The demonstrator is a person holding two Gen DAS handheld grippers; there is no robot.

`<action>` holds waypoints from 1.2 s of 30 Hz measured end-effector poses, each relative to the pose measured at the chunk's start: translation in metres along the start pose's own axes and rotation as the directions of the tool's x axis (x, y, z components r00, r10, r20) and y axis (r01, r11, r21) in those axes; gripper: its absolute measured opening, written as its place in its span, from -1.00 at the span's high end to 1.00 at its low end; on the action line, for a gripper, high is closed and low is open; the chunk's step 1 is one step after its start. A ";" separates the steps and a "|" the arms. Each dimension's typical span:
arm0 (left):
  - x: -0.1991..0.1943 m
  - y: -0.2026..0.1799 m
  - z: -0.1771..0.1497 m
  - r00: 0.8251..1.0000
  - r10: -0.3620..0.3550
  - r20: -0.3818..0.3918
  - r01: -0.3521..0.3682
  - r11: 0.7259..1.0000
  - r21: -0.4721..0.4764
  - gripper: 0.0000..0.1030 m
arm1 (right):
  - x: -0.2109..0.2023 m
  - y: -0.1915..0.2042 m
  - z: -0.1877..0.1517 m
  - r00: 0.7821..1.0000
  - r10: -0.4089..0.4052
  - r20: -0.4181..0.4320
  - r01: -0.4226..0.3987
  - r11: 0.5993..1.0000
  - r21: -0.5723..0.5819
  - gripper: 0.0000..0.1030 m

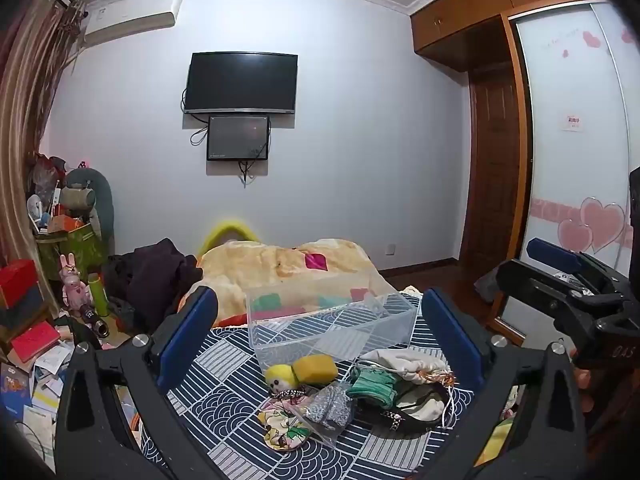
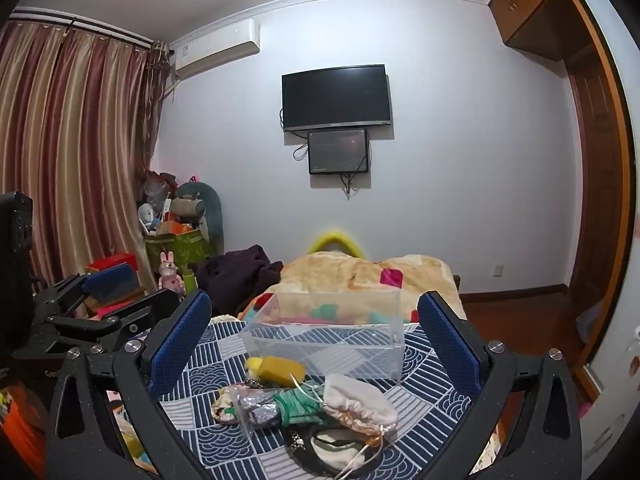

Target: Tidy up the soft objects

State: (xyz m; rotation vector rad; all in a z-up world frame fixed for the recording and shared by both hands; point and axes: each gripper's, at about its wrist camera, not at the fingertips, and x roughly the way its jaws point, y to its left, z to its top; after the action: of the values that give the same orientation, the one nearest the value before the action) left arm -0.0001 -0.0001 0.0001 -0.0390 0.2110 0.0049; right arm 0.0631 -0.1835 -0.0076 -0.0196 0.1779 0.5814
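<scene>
A clear plastic box [image 1: 332, 326] [image 2: 328, 334] stands on the patterned blue-and-white cloth [image 1: 224, 364] [image 2: 432, 364]. In front of it lies a heap of soft things: a yellow sponge [image 1: 316, 369] [image 2: 282, 369], a small yellow-headed doll [image 1: 280, 378], a plastic bag of grey stuff [image 1: 330, 404] [image 2: 256, 410], a green cloth [image 1: 372, 384] [image 2: 300, 404], a white drawstring pouch [image 1: 404, 364] [image 2: 356, 400] and a black-and-white slipper [image 1: 416, 408] [image 2: 332, 448]. My left gripper [image 1: 320, 332] is open above the heap. My right gripper [image 2: 316, 338] is open too, empty.
A folded beige blanket [image 1: 280, 264] [image 2: 360, 272] lies behind the box, dark clothes [image 1: 152, 276] to its left. Clutter, books and a pink rabbit toy [image 1: 74, 284] fill the left floor. A wardrobe [image 1: 576, 160] stands at the right. The other gripper shows at each frame's side.
</scene>
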 end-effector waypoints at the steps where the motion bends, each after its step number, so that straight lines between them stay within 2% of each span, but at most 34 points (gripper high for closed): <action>1: 0.000 0.000 0.000 1.000 0.000 0.001 0.000 1.000 0.000 -1.00 | 0.000 0.000 0.000 1.000 0.000 0.000 0.000 1.000 0.000 -1.00; 36: -0.003 -0.003 0.003 1.000 -0.010 0.011 0.010 1.000 0.013 -1.00 | -0.003 -0.002 0.000 1.000 0.010 0.009 -0.011 1.000 0.010 -1.00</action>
State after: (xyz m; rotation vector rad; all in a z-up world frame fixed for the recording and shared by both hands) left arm -0.0021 -0.0030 0.0036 -0.0276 0.1996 -0.0061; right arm 0.0620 -0.1867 -0.0075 -0.0063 0.1722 0.5910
